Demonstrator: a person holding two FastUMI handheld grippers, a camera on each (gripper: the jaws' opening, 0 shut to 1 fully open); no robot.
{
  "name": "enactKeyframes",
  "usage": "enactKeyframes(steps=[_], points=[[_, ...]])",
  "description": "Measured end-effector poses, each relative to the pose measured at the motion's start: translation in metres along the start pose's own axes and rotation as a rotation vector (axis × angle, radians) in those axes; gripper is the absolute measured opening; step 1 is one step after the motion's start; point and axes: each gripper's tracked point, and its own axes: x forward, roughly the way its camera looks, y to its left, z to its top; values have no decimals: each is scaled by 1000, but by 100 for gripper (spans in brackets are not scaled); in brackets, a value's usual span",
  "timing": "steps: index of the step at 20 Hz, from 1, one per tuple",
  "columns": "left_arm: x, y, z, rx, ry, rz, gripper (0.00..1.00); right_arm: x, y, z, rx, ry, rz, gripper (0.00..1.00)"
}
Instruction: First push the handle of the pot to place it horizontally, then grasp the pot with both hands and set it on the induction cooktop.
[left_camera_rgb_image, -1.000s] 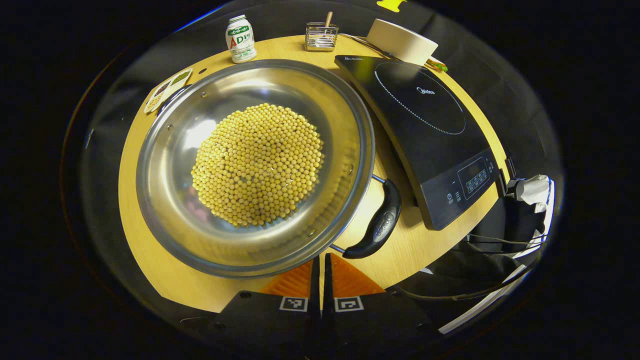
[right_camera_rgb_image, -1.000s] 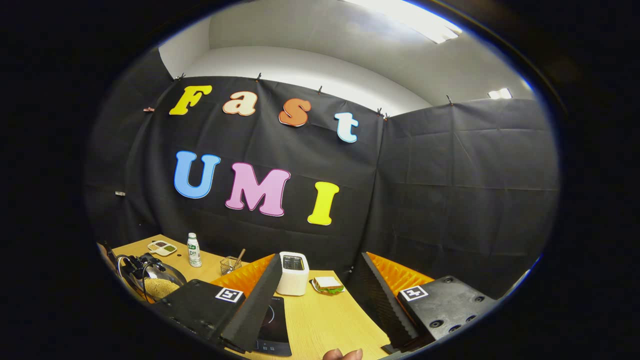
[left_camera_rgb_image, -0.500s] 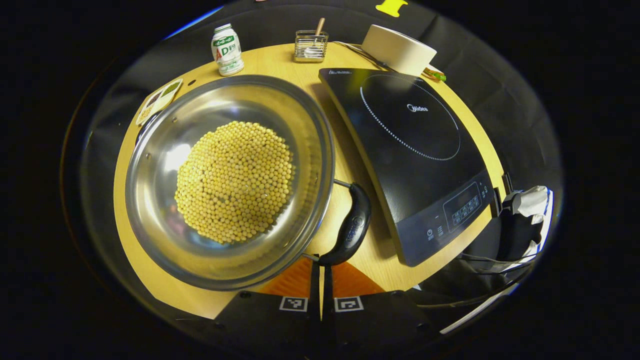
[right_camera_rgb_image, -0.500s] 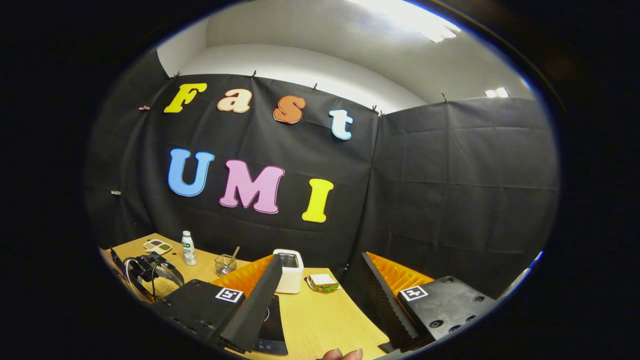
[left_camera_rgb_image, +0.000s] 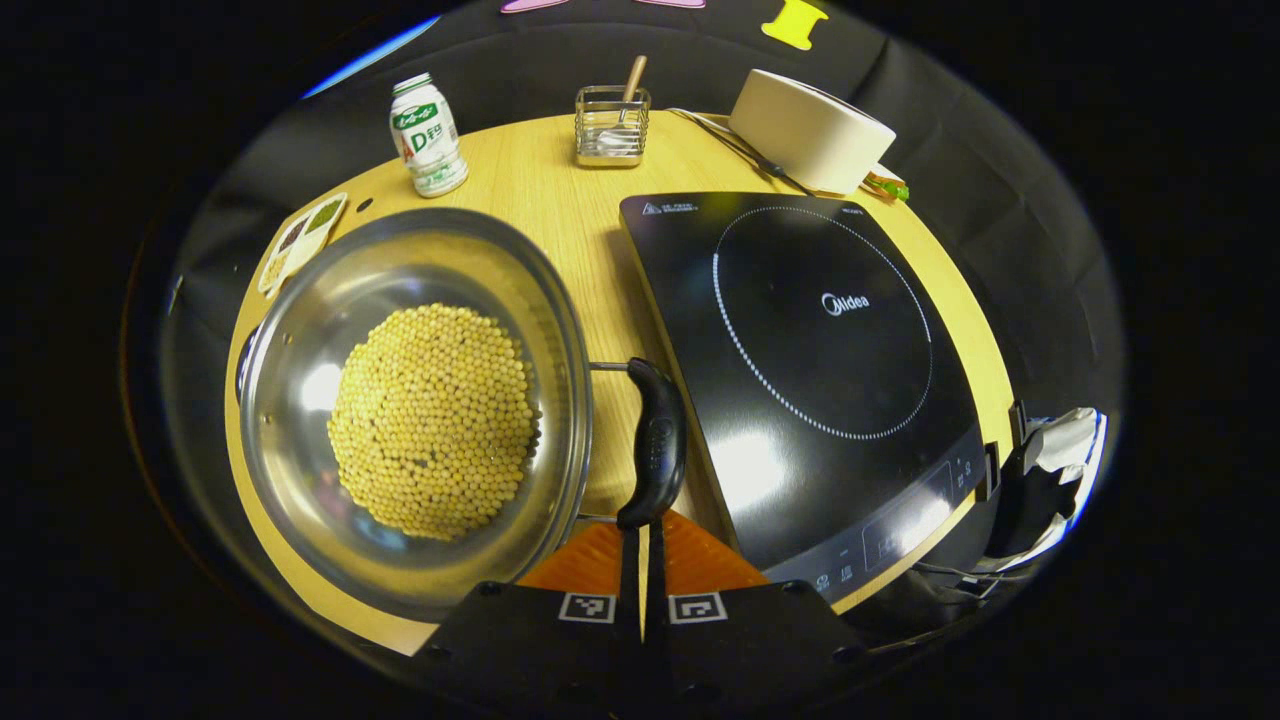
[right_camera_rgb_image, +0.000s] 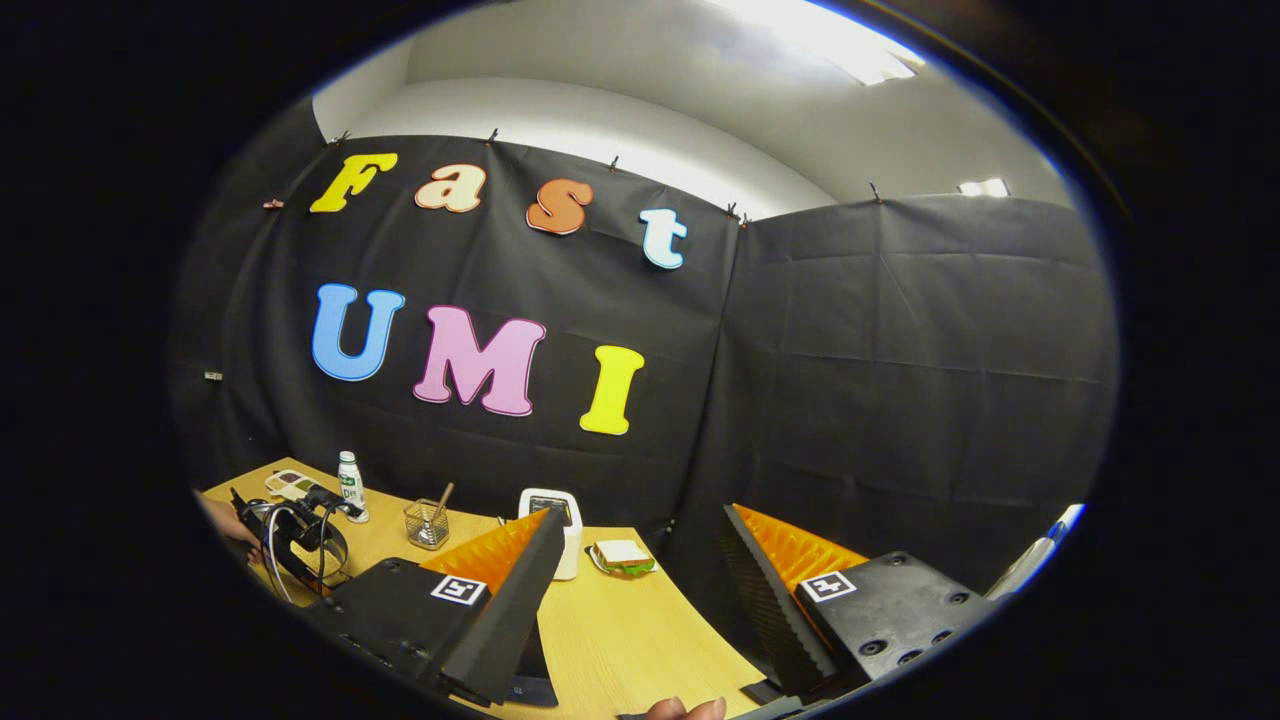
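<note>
Left hand-held gripper (left_camera_rgb_image: 641, 545) pressed together, tips at pot (left_camera_rgb_image: 410, 400) handle (left_camera_rgb_image: 655, 445); push step underway, pot on counter (left_camera_rgb_image: 560, 190) beside cooktop (left_camera_rgb_image: 810, 370); right hand-held gripper (right_camera_rgb_image: 640, 590) spread, lift pending.

The left gripper (left_camera_rgb_image: 642, 560) has two broad, flat matte black housings, each carrying a small square black-and-white marker near its inner edge, and finely ribbed finger pads (left_camera_rgb_image: 690, 552) taper forward from them into wedges. The right gripper (right_camera_rgb_image: 640, 590) is built the same way: black blocks with round recessed screw holes, a square marker on each, and long ridged fingers (right_camera_rgb_image: 790, 550) backed by saw-toothed black edges. A fingertip of the person's hand (right_camera_rgb_image: 685, 709) peeks in at the bottom edge of the right gripper view.
</note>
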Motion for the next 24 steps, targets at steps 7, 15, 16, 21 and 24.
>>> enactKeyframes(steps=[7,15,16,21,24], points=[[13,3,35,0,-19,23,5,4,-13,-5,-15,5,-36,98],[4,-6,46,-15,-115,-3,5,12,-7,-12,1,26,3,98],[-2,-9,46,-25,-135,-13,5,13,-5,-13,1,30,13,98],[-42,-20,39,19,-255,-50,19,21,20,-19,12,49,88,97],[-76,-13,38,97,-362,-31,75,23,49,-21,48,77,159,97]])
